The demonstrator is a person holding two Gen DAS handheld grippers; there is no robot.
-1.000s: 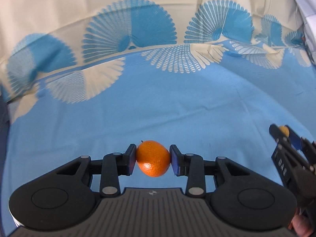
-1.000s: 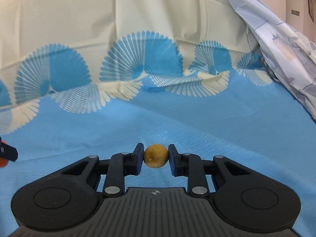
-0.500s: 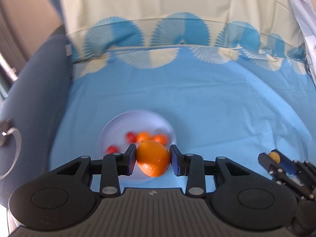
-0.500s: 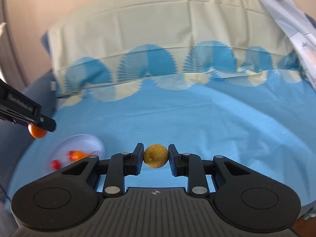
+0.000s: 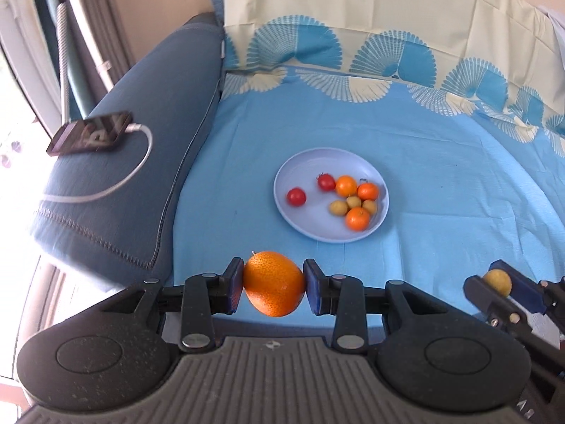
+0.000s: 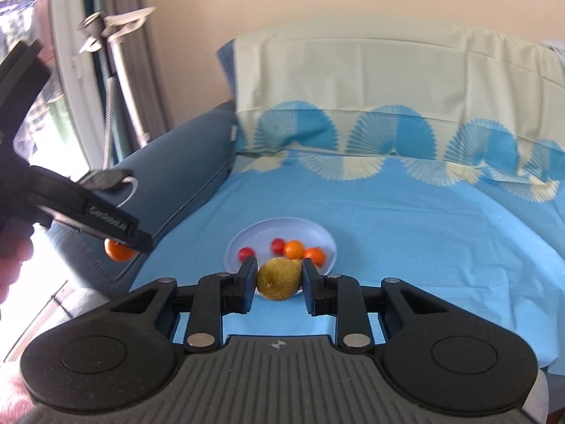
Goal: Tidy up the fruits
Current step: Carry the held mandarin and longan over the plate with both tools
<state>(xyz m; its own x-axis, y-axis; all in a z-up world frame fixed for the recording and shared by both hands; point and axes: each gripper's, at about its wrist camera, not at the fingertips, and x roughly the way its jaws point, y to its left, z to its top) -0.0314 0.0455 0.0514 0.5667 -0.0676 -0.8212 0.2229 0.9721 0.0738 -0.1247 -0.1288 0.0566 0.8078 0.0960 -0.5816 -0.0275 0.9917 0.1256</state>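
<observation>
- The left gripper (image 5: 274, 284), low in the frame's centre, has its jaws clamped on the flanks of an orange citrus fruit (image 5: 274, 283). It looks firm, with dimpled, slightly slick rind; I judge it light.
- The right gripper (image 6: 279, 279) pinches a small yellow-brown round fruit (image 6: 279, 279) across its widest girth, jaws nearly closed. It is probably thin-skinned and easily bruised.
- The pale blue plate (image 5: 293, 219) sits mid-frame on the blue sheet (image 5: 459, 194), holding cherry tomatoes (image 5: 296, 196), small oranges and yellowish fruits.
- Round fruit rolls; each should be released low, inside the plate's rim.
</observation>
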